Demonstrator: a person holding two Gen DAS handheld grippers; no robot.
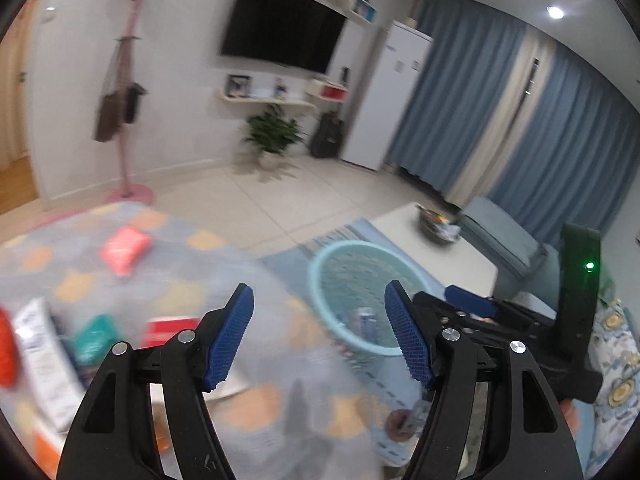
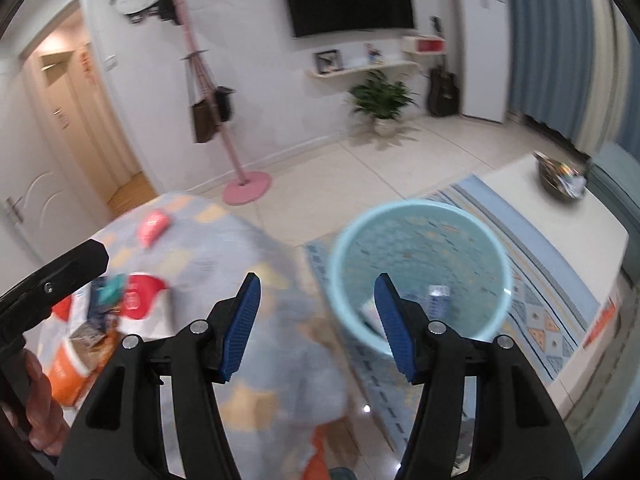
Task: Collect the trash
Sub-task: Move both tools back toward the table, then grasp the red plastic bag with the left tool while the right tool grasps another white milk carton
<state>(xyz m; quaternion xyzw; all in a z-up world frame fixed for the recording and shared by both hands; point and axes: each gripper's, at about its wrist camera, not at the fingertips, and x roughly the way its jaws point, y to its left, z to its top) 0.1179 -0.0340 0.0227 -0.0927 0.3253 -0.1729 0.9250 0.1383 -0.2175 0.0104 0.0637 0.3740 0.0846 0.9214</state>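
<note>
A light blue mesh waste basket (image 1: 362, 280) (image 2: 420, 264) stands on the floor rug with a small carton lying inside it (image 2: 438, 298). My left gripper (image 1: 320, 304) is open and empty, held above the cloth-covered table just left of the basket. My right gripper (image 2: 316, 300) is open and empty, over the table's edge beside the basket. Trash lies on the patterned tablecloth: a pink packet (image 1: 125, 249) (image 2: 153, 227), a red and white packet (image 2: 138, 300), a green packet (image 1: 96, 338), a white bag (image 1: 44, 364) and an orange bag (image 2: 72, 364).
A white coffee table (image 2: 560, 232) with a dark bowl (image 2: 562, 182) stands right of the basket. A blue sofa (image 1: 508, 240) is at the far right. A pink coat stand (image 2: 240, 184), a potted plant (image 2: 380, 100) and a wall TV stand across the tiled floor.
</note>
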